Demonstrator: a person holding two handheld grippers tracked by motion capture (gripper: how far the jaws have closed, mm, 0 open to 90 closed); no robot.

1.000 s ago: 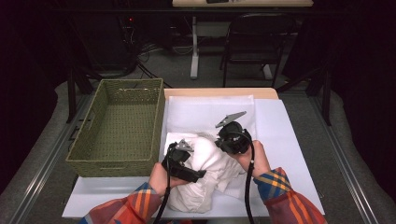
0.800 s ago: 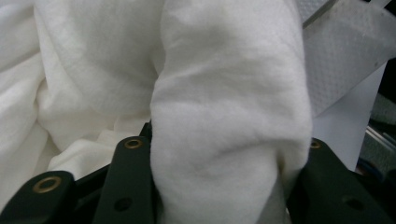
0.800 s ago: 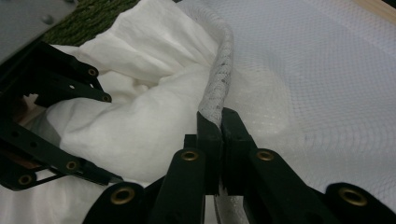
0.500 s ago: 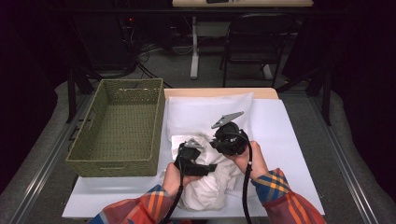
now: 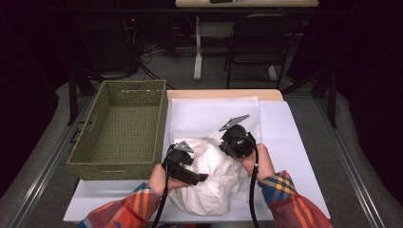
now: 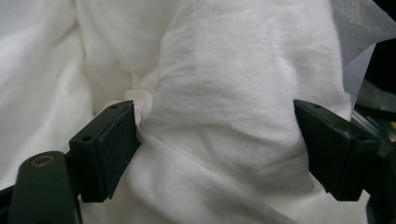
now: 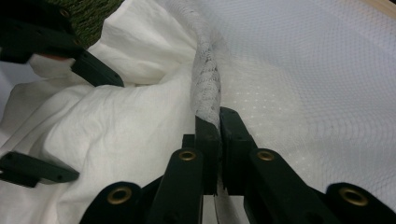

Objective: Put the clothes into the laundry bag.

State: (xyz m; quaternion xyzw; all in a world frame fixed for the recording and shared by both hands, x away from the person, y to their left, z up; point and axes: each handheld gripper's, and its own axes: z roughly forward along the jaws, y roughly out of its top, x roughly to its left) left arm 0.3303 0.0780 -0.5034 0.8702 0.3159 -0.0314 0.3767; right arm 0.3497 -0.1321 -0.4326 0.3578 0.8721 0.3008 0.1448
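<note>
Left gripper (image 6: 217,149) spread wide around bunched white cloth (image 6: 233,93); right gripper (image 7: 219,123) pinching white mesh bag's edge (image 7: 208,79).

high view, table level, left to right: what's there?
Wicker basket → left hand-held gripper → bundled white cloth → right hand-held gripper → bare white sheet at the right edge.

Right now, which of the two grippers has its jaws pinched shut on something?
The right gripper: its jaws are clamped on the mesh bag's edge. The left gripper is spread wide around a white cloth bunch.
</note>
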